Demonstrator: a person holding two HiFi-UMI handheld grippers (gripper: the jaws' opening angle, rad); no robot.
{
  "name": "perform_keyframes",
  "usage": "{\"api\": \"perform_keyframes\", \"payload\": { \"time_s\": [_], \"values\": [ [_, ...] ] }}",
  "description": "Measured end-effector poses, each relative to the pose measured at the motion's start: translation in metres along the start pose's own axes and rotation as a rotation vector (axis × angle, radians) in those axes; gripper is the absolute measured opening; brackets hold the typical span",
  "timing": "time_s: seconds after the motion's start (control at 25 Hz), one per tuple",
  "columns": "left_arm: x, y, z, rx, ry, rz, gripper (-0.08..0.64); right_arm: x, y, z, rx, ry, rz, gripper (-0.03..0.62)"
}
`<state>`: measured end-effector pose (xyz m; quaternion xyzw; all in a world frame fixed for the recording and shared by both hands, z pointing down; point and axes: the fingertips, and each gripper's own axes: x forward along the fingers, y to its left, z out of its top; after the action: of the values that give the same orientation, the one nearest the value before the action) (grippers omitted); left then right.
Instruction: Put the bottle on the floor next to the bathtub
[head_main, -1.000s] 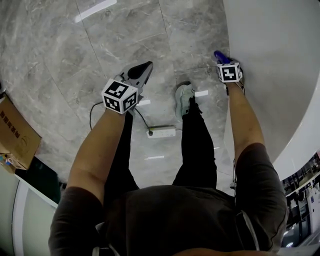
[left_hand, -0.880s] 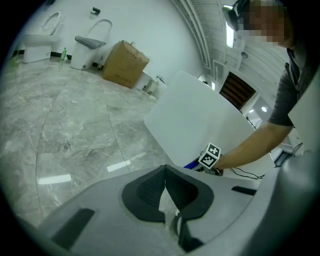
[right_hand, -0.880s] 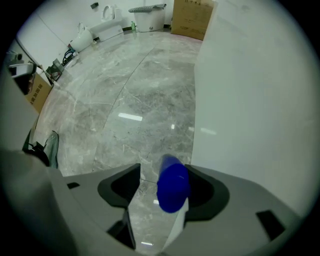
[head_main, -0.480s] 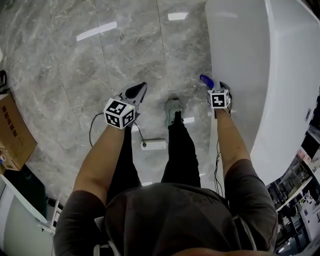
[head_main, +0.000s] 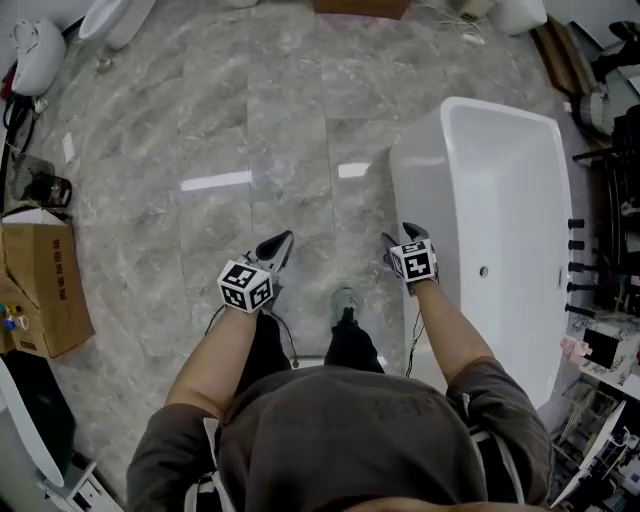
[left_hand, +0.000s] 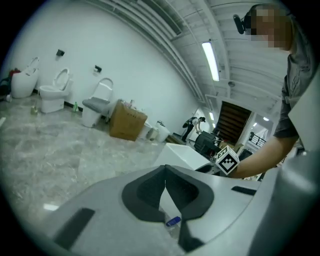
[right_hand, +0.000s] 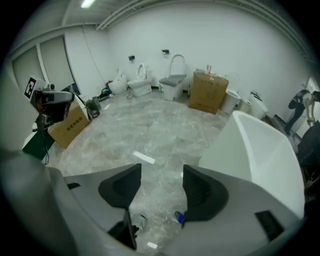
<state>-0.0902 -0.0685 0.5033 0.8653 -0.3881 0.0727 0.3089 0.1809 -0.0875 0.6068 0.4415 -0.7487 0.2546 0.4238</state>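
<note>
A clear bottle with a blue cap (right_hand: 179, 216) stands on the grey marble floor beside the white bathtub (right_hand: 250, 145). In the right gripper view it shows far below, past the jaws. In the left gripper view its cap (left_hand: 173, 220) peeks out under the pads. My right gripper (head_main: 410, 236) hangs high over that spot at the tub's near corner (head_main: 410, 190). Its jaws stand apart and are closing, with nothing between them. My left gripper (head_main: 276, 246) hangs to the left over the floor, its pads meeting with nothing held.
A cardboard box (head_main: 45, 290) sits at the left. Toilets (right_hand: 140, 82) and another box (right_hand: 207, 92) line the far wall. Racks with fittings (head_main: 600, 250) stand right of the tub. The person's shoe (head_main: 345, 300) is between the grippers.
The person has straightened up, so both grippers have risen well above the floor. The right gripper has come away from the blue-capped bottle, which stays down by the tub.
</note>
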Motion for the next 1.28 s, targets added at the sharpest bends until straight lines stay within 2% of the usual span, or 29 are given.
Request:
{"api": "perform_keyframes", "payload": {
  "time_s": [0.16,0.32,0.48,0.64,0.8,1.0,1.16,1.28],
  "values": [
    [-0.064,-0.026,0.086,0.054,-0.072,0.019,0.005,-0.084,0.046,0.107,-0.052,-0.127,0.094,0.227],
    [-0.120,-0.056,0.166,0.122,-0.155,0.016,0.005,-0.167,0.087,0.195,-0.121,-0.266,0.148,0.208],
    [-0.167,-0.082,0.242,0.198,-0.252,-0.011,0.005,-0.236,0.126,0.269,-0.170,-0.397,0.202,0.184],
    [-0.206,-0.108,0.303,0.268,-0.329,-0.031,0.005,-0.300,0.156,0.325,-0.199,-0.534,0.285,0.163],
    [-0.231,-0.131,0.347,0.348,-0.376,-0.038,0.005,-0.357,0.174,0.364,-0.229,-0.665,0.340,0.143],
    [-0.250,-0.162,0.382,0.403,-0.417,-0.058,0.005,-0.415,0.185,0.390,-0.254,-0.779,0.387,0.106],
    [-0.257,-0.182,0.398,0.431,-0.427,-0.094,0.005,-0.449,0.193,0.400,-0.264,-0.858,0.408,0.063],
    [-0.259,-0.189,0.401,0.435,-0.427,-0.103,0.006,-0.471,0.199,0.403,-0.272,-0.943,0.416,-0.008]
  ]
}}
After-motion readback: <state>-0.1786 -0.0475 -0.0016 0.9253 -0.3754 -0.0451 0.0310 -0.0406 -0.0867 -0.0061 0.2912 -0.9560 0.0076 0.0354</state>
